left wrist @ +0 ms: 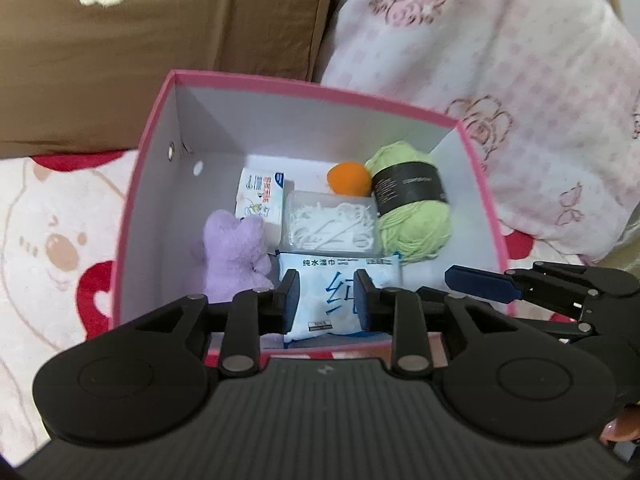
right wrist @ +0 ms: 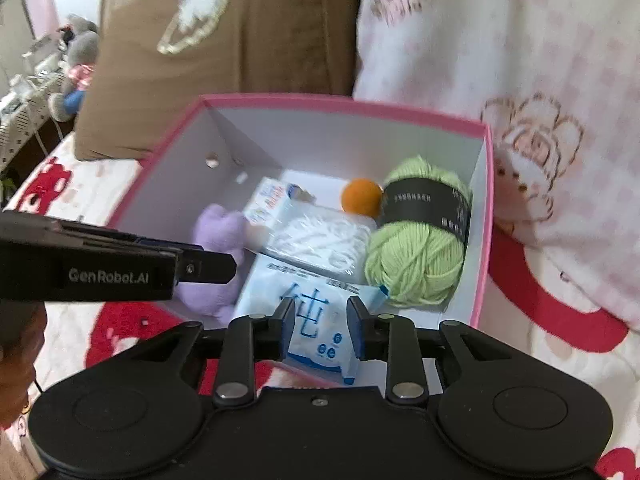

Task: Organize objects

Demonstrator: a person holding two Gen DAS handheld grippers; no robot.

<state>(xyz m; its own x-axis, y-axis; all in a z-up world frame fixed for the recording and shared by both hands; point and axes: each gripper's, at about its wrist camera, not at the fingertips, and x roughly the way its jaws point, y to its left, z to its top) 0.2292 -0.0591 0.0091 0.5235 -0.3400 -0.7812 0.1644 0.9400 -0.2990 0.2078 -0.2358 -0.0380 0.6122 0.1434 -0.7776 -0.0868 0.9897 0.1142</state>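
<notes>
A pink box (left wrist: pixel 320 92) (right wrist: pixel 340 104) with white inside stands open on the bed. It holds a green yarn ball (left wrist: pixel 412 216) (right wrist: pixel 416 260), an orange ball (left wrist: pixel 348 178) (right wrist: pixel 360 196), a purple plush (left wrist: pixel 232 248) (right wrist: pixel 218 232), a clear case of white picks (left wrist: pixel 328 224) (right wrist: pixel 320 240), a small tissue pack (left wrist: pixel 260 196) (right wrist: pixel 268 200) and a wet-wipes pack (left wrist: pixel 328 304) (right wrist: pixel 312 320) leaning at the near wall. My left gripper (left wrist: pixel 326 280) (right wrist: pixel 232 266) hovers over the near edge, narrowly open, pressing nothing. My right gripper (right wrist: pixel 318 308) (left wrist: pixel 452 276) hovers beside it, likewise narrowly open.
A brown pillow (left wrist: pixel 160 40) and a pink patterned blanket (left wrist: pixel 500 60) lie behind the box. The bed sheet (left wrist: pixel 52 240) has red and pig prints. A grey plush toy (right wrist: pixel 80 60) sits by cluttered shelves at far left.
</notes>
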